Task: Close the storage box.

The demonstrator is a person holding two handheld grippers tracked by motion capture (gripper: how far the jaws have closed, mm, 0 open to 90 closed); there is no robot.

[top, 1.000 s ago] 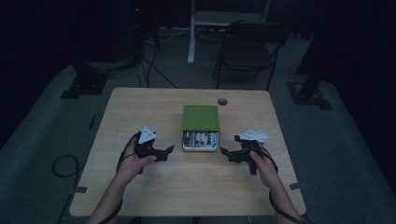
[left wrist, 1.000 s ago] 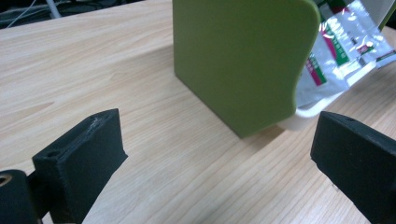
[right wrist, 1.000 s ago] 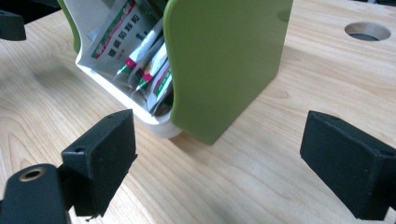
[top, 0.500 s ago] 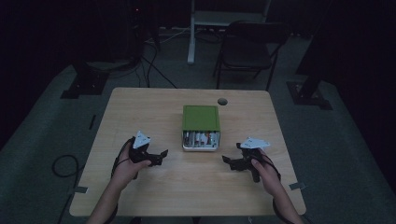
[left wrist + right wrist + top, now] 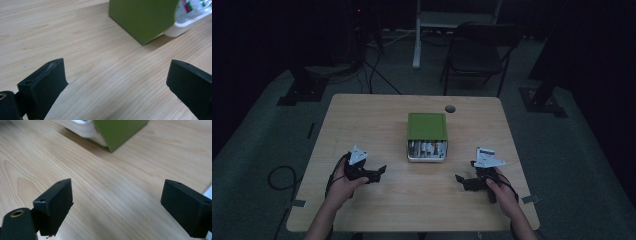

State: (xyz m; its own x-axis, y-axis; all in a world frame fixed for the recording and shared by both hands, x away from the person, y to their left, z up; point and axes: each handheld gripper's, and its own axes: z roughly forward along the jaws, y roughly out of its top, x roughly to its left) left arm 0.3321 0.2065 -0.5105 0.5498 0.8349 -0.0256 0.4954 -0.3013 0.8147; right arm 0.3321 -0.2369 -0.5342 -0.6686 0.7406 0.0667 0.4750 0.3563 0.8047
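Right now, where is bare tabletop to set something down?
Bare light wooden tabletop left of the green-lidded white box, right of it toward the edge, and the near strip between the left tongs and right tongs. Nowhere crowded.

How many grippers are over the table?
2: the black left gripper is near the wooden table's left front, the black right gripper near its right front, both beside the green box.

Green box — mid-table, upright
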